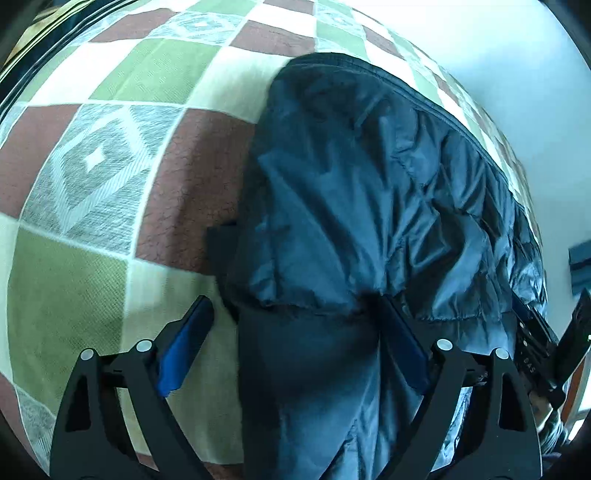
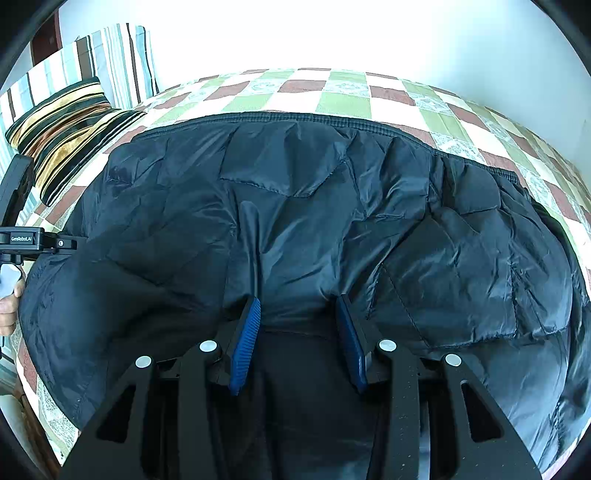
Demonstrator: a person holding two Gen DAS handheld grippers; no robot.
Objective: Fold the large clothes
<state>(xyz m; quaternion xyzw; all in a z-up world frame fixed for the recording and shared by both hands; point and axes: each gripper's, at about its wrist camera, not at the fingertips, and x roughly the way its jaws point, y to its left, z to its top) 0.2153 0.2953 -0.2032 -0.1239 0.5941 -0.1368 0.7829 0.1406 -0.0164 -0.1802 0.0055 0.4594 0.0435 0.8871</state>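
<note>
A dark blue quilted jacket (image 2: 332,206) lies spread on the bed, its ribbed hem toward the far side. My right gripper (image 2: 298,298) is shut on a thick fold of the jacket's near edge, and creases fan out from its blue pads (image 2: 246,339). In the left wrist view the jacket (image 1: 351,192) runs away to the right. My left gripper (image 1: 292,301) stands wide open over the jacket's left end. Fabric lies between its fingers; the left pad (image 1: 184,347) is clear of the cloth and hangs above the bedspread.
The bed has a checked bedspread (image 1: 110,155) of green, maroon, cream and grey squares. Striped pillows (image 2: 70,125) lie at the far left corner. A pale wall (image 2: 332,33) stands behind. The left device's body (image 2: 18,236) and a hand (image 2: 7,314) show at the right view's left edge.
</note>
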